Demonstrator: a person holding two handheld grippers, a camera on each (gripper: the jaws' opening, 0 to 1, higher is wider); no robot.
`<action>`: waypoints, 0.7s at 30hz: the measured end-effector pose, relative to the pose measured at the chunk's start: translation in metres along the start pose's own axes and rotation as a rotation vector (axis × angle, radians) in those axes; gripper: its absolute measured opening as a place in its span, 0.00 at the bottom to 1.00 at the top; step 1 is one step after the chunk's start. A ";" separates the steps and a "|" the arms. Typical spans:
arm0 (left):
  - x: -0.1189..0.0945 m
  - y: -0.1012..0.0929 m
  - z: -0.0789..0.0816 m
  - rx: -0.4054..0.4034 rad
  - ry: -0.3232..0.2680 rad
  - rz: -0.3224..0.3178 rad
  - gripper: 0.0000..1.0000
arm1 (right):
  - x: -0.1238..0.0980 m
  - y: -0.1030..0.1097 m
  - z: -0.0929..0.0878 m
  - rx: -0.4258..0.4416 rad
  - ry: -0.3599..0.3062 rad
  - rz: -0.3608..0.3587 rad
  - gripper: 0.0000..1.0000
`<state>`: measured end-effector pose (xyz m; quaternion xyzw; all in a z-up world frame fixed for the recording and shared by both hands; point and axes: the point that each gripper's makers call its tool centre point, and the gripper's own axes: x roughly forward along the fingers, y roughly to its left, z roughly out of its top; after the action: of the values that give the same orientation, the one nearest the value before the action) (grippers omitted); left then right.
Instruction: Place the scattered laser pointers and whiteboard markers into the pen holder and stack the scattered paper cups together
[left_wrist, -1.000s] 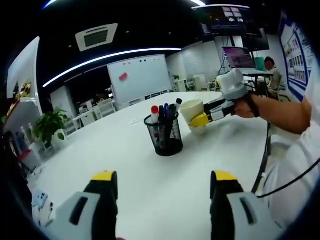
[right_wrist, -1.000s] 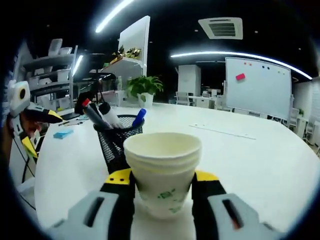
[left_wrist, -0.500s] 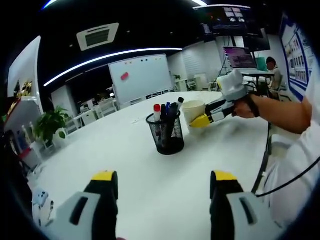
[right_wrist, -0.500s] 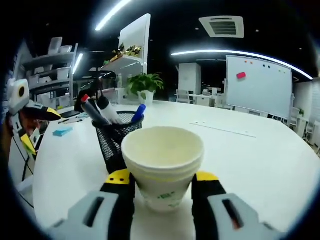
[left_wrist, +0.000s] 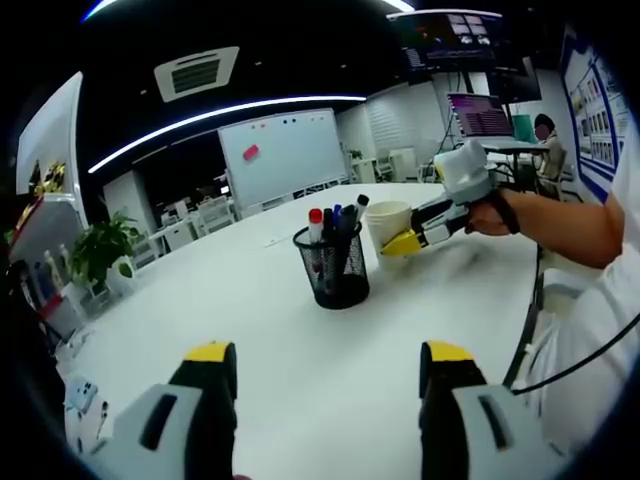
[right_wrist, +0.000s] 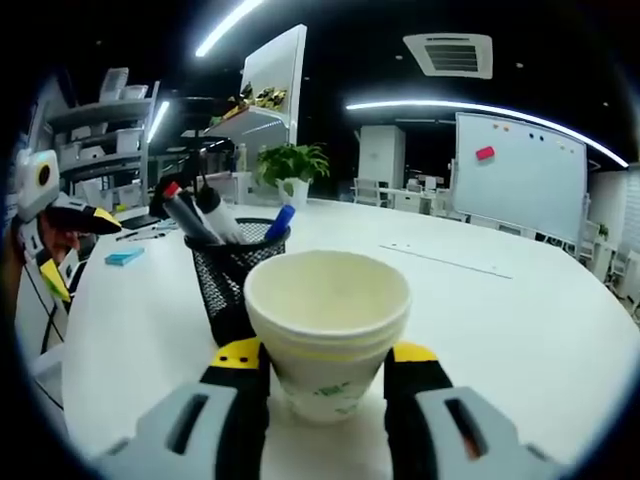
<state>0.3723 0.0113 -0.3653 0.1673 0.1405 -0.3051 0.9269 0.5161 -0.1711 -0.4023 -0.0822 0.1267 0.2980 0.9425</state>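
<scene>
A stack of nested cream paper cups (right_wrist: 328, 330) with green print sits between the yellow pads of my right gripper (right_wrist: 327, 362), which is shut on it just above the white table (right_wrist: 520, 330). Left of the cups stands the black mesh pen holder (right_wrist: 228, 275) with markers (right_wrist: 185, 218) poking out. In the left gripper view the pen holder (left_wrist: 335, 270) stands mid-table with red, blue and black capped markers (left_wrist: 316, 225), and beside it the right gripper (left_wrist: 410, 238) holds the cups (left_wrist: 388, 222). My left gripper (left_wrist: 322, 362) is open over bare table.
The person's arm (left_wrist: 560, 225) reaches in from the right in the left gripper view. A whiteboard (left_wrist: 280, 155) and potted plant (left_wrist: 100, 250) stand beyond the table. A small blue pad (right_wrist: 125, 257) lies at the table's far left. The left gripper (right_wrist: 50, 215) shows at the left edge.
The cup stack in my right gripper has sunk slightly towards the table beside the pen holder. The left gripper stays still and open.
</scene>
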 end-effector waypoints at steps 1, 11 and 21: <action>0.000 0.000 0.000 -0.001 0.000 0.000 0.75 | 0.000 0.000 0.000 -0.002 0.001 -0.001 0.45; -0.001 0.000 0.003 0.007 -0.012 0.000 0.75 | 0.001 0.000 -0.002 -0.015 0.006 -0.003 0.54; 0.000 -0.001 0.002 0.011 -0.007 -0.001 0.75 | -0.006 0.001 0.012 0.013 -0.047 0.004 0.62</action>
<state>0.3715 0.0099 -0.3641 0.1711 0.1357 -0.3068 0.9264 0.5133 -0.1707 -0.3890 -0.0689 0.1065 0.3009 0.9452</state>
